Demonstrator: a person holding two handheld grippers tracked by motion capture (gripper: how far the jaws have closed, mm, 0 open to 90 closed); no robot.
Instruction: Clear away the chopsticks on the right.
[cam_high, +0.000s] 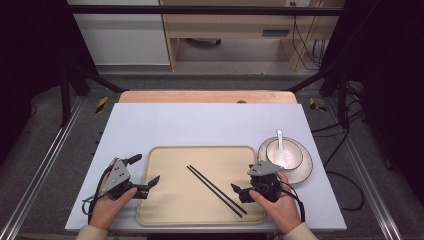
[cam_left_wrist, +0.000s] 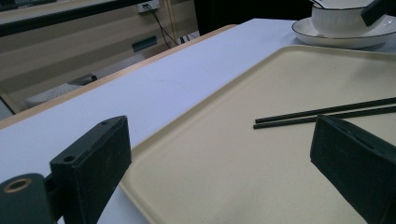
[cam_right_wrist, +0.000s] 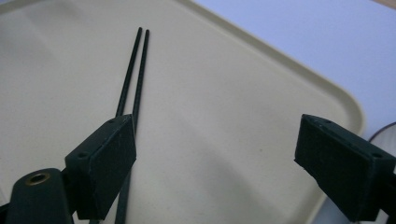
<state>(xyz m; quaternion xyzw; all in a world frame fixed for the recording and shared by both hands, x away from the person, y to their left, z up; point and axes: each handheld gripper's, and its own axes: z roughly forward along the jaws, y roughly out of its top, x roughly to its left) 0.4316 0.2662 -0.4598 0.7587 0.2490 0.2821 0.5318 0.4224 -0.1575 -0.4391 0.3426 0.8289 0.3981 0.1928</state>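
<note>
Right gripper (cam_right_wrist: 215, 163) fingers spread wide, holding nothing. Chopsticks (cam_right_wrist: 133, 79) lie flat on the tray (cam_right_wrist: 243, 93), running under its left-hand finger in the right gripper view. Left gripper (cam_left_wrist: 224, 168) fingers also wide apart and empty, over the tray's edge; chopsticks lie just ahead of them.
</note>
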